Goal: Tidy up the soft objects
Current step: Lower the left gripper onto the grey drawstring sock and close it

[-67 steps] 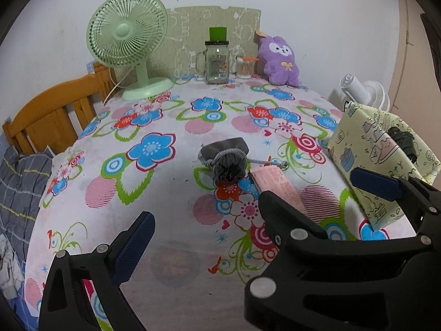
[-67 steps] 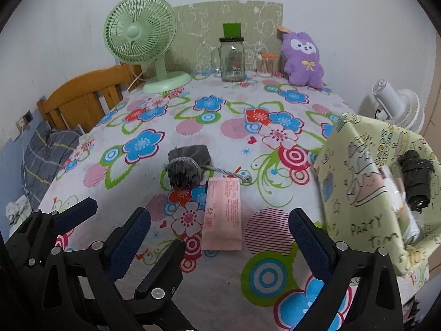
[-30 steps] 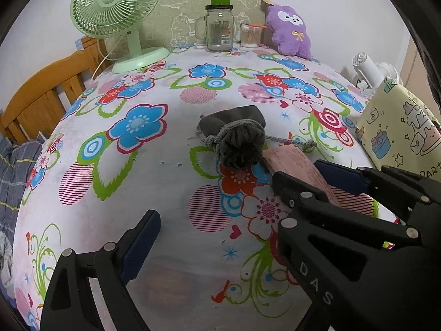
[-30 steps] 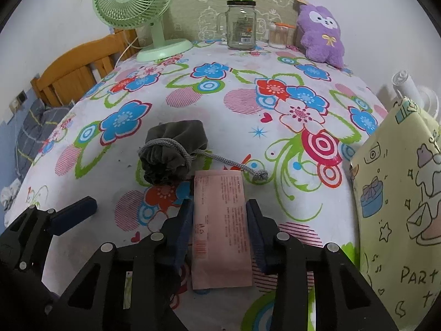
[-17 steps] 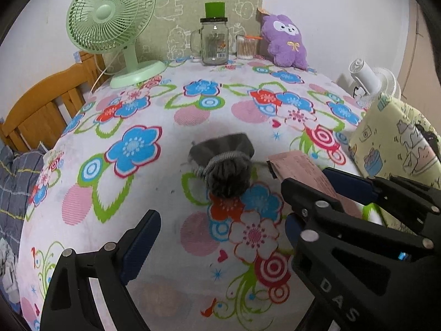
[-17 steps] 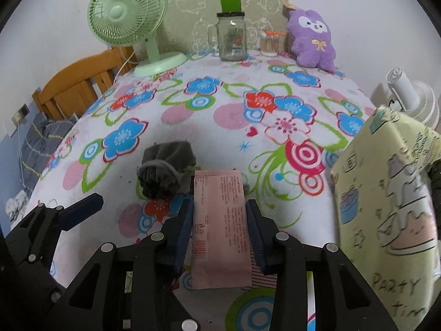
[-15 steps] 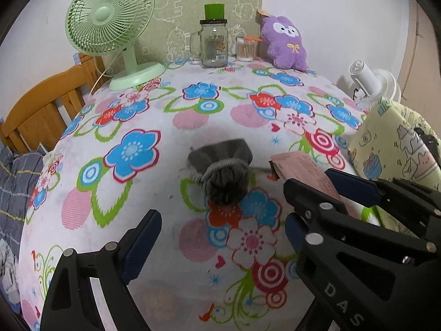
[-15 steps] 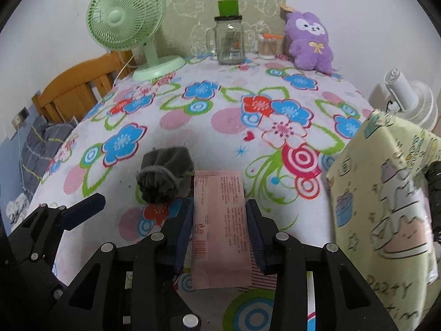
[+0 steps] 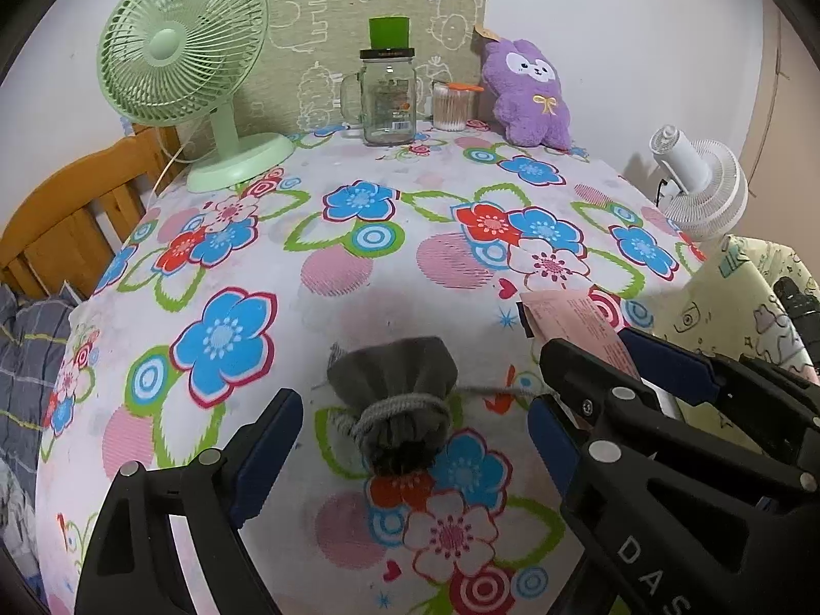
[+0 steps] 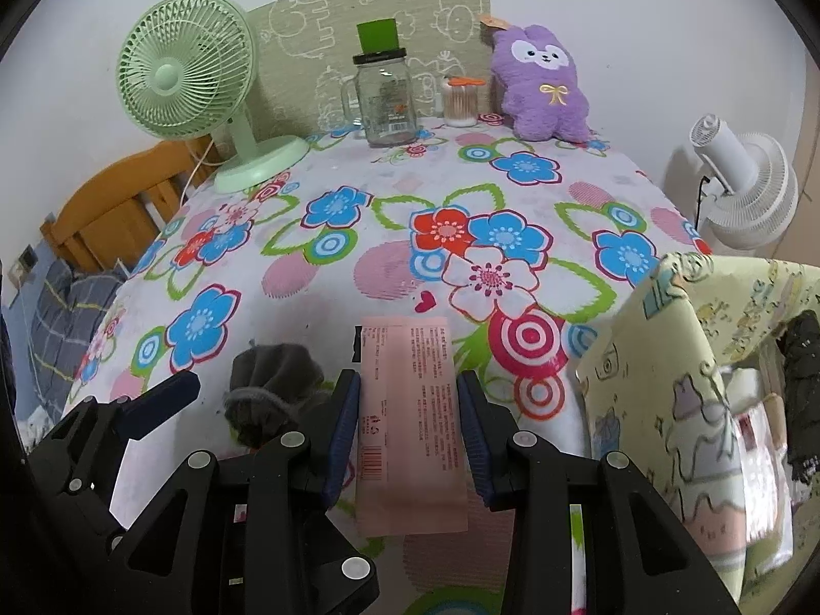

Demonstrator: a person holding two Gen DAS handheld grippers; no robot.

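A grey drawstring pouch lies on the flowered tablecloth, its mouth towards me. My left gripper is open, its two blue-padded fingers either side of the pouch and just short of it. My right gripper is shut on a flat pink packet and holds it off the table. The packet also shows in the left wrist view. The pouch sits left of the right gripper. A yellow-green gift bag stands open at the right.
At the far edge stand a green desk fan, a glass jar mug, a cotton-swab cup and a purple plush. A white fan is off the right edge, a wooden chair on the left.
My right gripper closed on the pink packet and lifted it off the table. My left gripper moved in until its fingers flank the grey pouch.
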